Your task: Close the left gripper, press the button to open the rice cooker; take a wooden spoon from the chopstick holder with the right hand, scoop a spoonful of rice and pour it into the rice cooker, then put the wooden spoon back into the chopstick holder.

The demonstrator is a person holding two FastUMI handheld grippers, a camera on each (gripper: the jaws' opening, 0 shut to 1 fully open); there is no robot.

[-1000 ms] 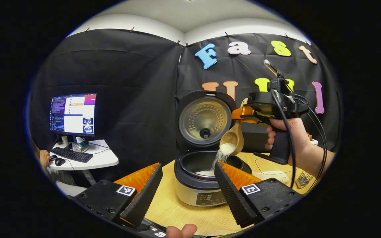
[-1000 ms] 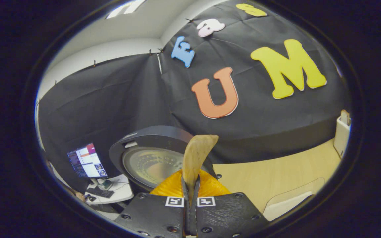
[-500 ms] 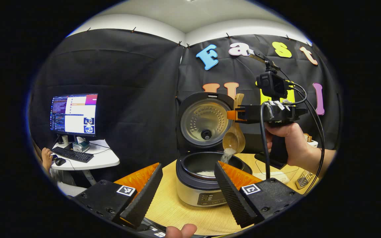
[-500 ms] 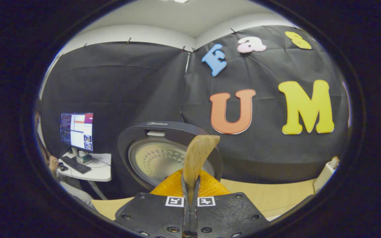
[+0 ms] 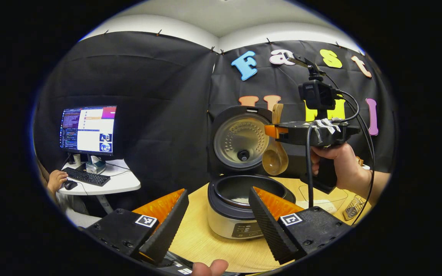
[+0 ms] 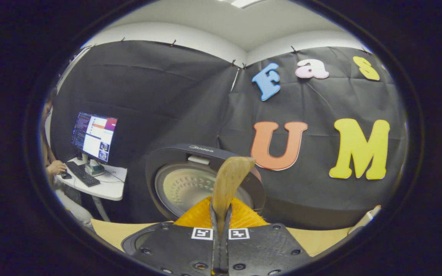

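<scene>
Left gripper view: wooden spoon (image 5: pixel 276 153) upright, bowl down over rice cooker (image 5: pixel 240 203), pinched in right hand-held gripper (image 5: pixel 272 131); left hand-held gripper (image 5: pixel 215 218) spread.

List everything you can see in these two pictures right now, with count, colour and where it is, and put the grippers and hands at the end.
Rice cooker: one, dark top and pale body, on the table, lid up.
Rice: a white heap in the cooker's pot.
Wooden spoon: one, light wood, bowl hanging above the pot, handle upward.
Table: one, light wood.
Wire basket: one, metal, at the table's far right.
Monitor: one, lit, on a white side desk.
Keyboard: one, black, on that desk.
Left gripper: fingers apart, in front of the cooker.
Right gripper: closed on the spoon handle.
Hand: one, holding the right gripper's grip.
</scene>
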